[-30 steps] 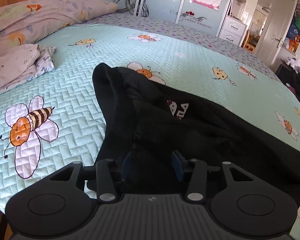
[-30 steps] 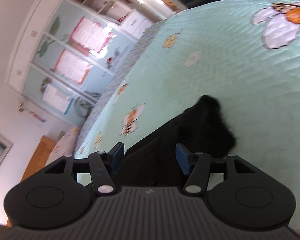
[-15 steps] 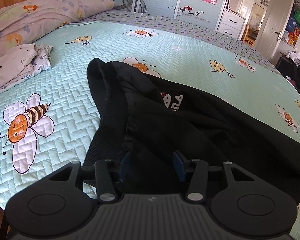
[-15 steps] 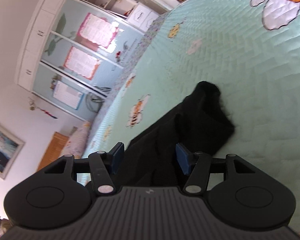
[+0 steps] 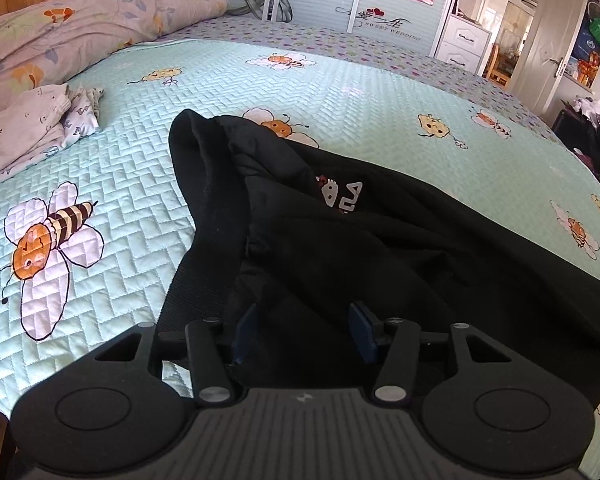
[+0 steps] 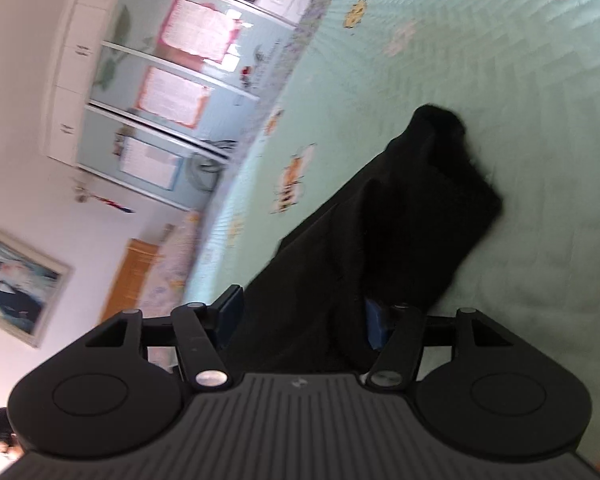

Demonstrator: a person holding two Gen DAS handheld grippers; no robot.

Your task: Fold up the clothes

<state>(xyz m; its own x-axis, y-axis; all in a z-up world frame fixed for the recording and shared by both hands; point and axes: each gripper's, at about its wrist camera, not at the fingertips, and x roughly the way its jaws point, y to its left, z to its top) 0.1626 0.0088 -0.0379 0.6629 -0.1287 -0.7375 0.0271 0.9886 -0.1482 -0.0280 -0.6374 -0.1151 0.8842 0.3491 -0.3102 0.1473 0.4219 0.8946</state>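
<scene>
Mint-green quilted bedspread (image 5: 148, 168) with bee prints carries a rumpled black fabric garment (image 5: 380, 248) at its near edge. Left gripper (image 5: 304, 330) and right gripper (image 6: 300, 320), fingers spread, straddle cloth; closing both on matching edges should keep any fold even.

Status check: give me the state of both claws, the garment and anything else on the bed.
Left claw: open, black fabric between its fingers.
Right claw: open, fabric draped between its fingers.
Black garment: crumpled, unfolded, on the quilt.
Light clothes: loosely piled by the pillow.
</scene>
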